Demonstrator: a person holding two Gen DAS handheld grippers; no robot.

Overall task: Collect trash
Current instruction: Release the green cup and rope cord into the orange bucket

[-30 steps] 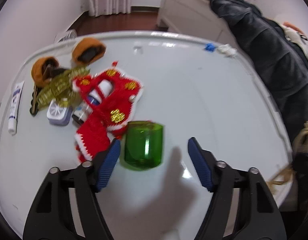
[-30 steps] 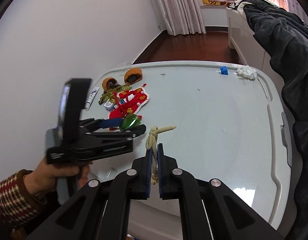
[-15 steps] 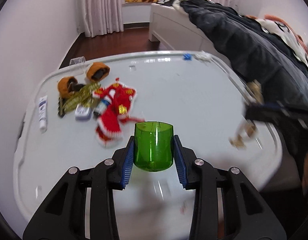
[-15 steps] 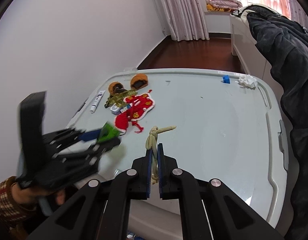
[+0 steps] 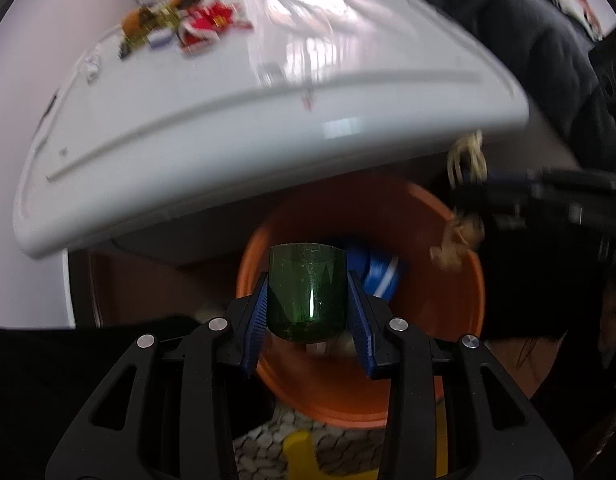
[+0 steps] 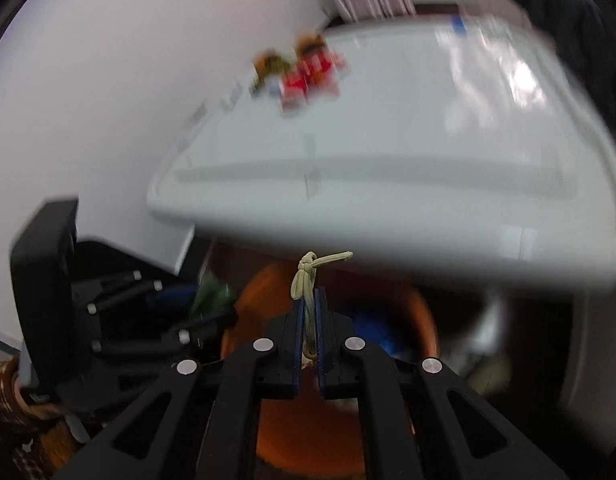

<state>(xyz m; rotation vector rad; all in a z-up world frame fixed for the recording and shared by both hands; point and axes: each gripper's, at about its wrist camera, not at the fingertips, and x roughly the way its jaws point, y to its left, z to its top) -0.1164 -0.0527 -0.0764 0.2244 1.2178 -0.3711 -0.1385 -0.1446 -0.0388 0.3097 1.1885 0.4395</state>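
My left gripper (image 5: 306, 300) is shut on a green plastic bottle piece (image 5: 306, 292) and holds it over an orange bucket (image 5: 439, 360) on the floor below the table edge. My right gripper (image 6: 308, 312) is shut on a knotted pale cord (image 6: 306, 276) and holds it above the same orange bucket (image 6: 411, 308). In the left wrist view the right gripper (image 5: 507, 196) and its cord (image 5: 465, 160) hang at the bucket's right rim. The left gripper with its green piece (image 6: 212, 296) shows at the left of the right wrist view.
The white table (image 5: 228, 112) juts over the bucket. A red knitted cloth (image 5: 208, 24), orange items (image 5: 136, 20) and other small things lie at its far left. A blue object (image 5: 377, 276) lies inside the bucket. Dark bedding (image 5: 527, 40) is at the right.
Both grippers have dropped from above the table to below its front edge, over the orange bucket, each still holding its item.
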